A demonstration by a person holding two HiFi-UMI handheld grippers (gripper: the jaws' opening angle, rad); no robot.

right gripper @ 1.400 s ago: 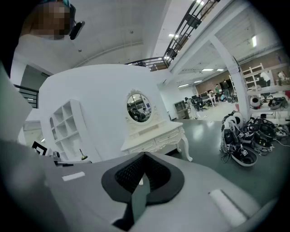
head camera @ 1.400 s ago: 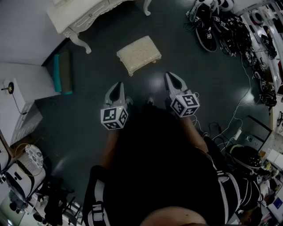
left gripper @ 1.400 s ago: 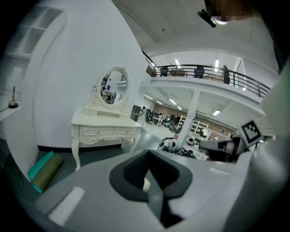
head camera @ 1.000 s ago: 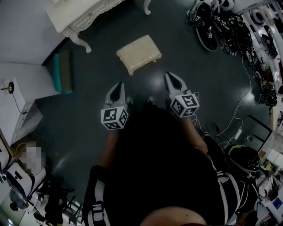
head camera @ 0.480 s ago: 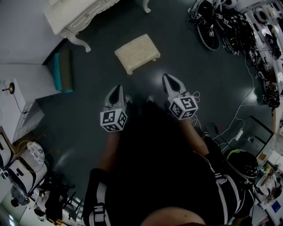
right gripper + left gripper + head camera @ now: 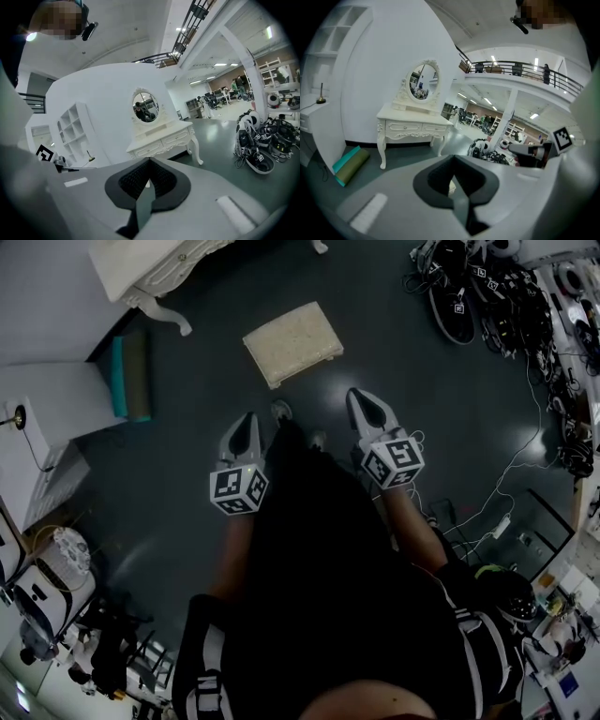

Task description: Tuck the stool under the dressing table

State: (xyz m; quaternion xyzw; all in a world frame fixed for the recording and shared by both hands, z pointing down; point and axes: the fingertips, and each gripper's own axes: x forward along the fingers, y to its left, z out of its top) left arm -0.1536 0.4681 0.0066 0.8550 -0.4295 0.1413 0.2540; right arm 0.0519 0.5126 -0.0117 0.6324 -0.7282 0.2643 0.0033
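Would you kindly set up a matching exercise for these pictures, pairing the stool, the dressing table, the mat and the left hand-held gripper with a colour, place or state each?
Column one:
1. stool
2. dressing table
3. mat
4. left hand-held gripper

Column two:
A. shut, holding nothing
B. cream, not yet under the table
C. white, at the head view's top left
D. teal, lying left of the stool

Pairs: 1-B, 2-C, 3-D, 4-A.
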